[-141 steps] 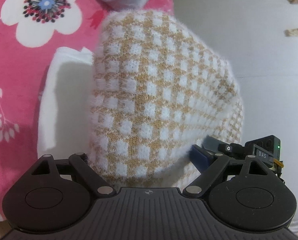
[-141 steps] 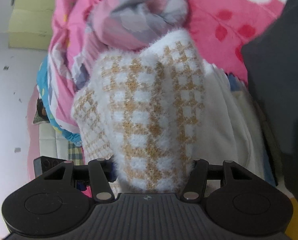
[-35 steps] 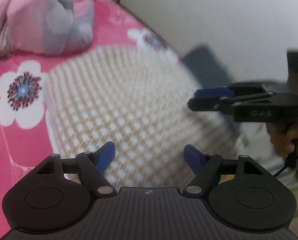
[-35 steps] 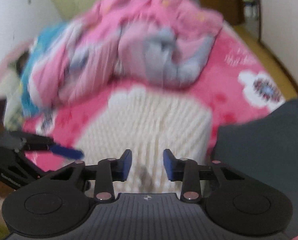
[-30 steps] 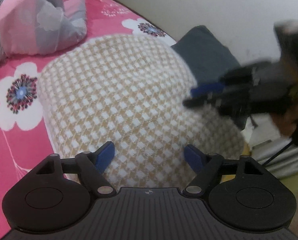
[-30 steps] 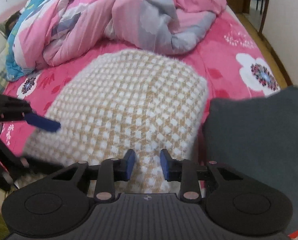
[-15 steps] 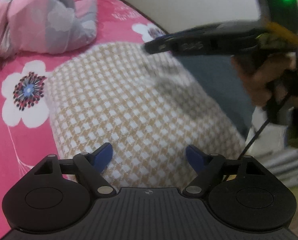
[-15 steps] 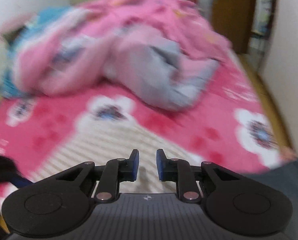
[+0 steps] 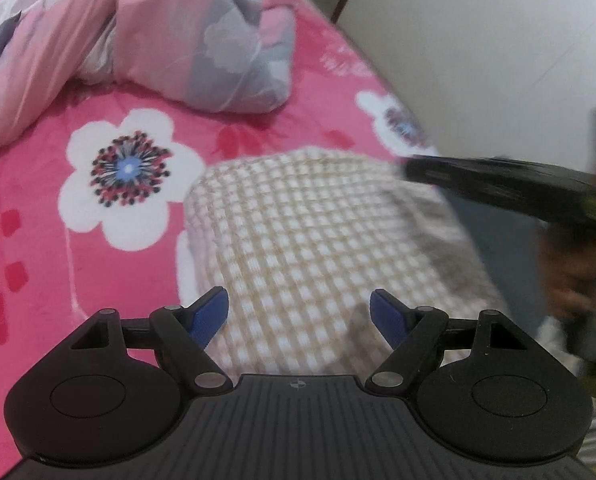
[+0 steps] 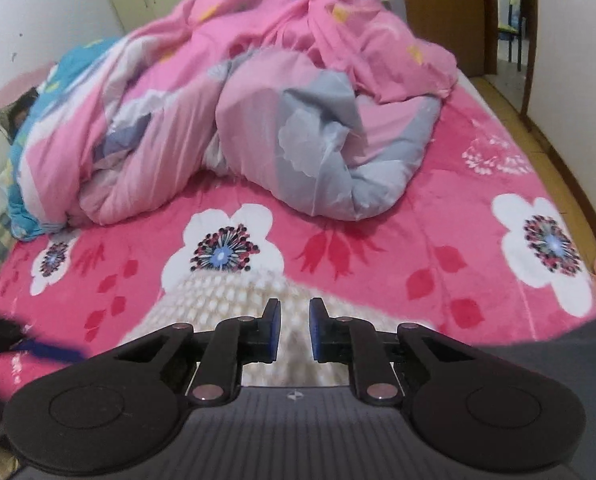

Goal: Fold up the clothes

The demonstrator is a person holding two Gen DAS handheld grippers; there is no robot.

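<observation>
- The big pink bed cover [image 10: 378, 248] with white flowers fills most of the view, and a puffy pink and grey quilt [image 10: 290, 120] is bunched up at the far side.
- The checked sweater [image 9: 318, 240] lies folded on the near part of the bed, with a dark grey cloth [image 9: 498, 248] just to its right.
- The left gripper [image 9: 299, 316] hangs over the sweater's near edge with its jaws wide apart and nothing in them.
- The right gripper [image 10: 294, 330] is over the sweater's far edge; its jaws are closing, and they hold nothing.
- To do this well, I think each gripper should pinch only one edge and pull the fold flat.
- The sweater's near edge is hidden behind the grippers, and the hand [image 9: 578, 276] on the right is too blurry to make out.
</observation>
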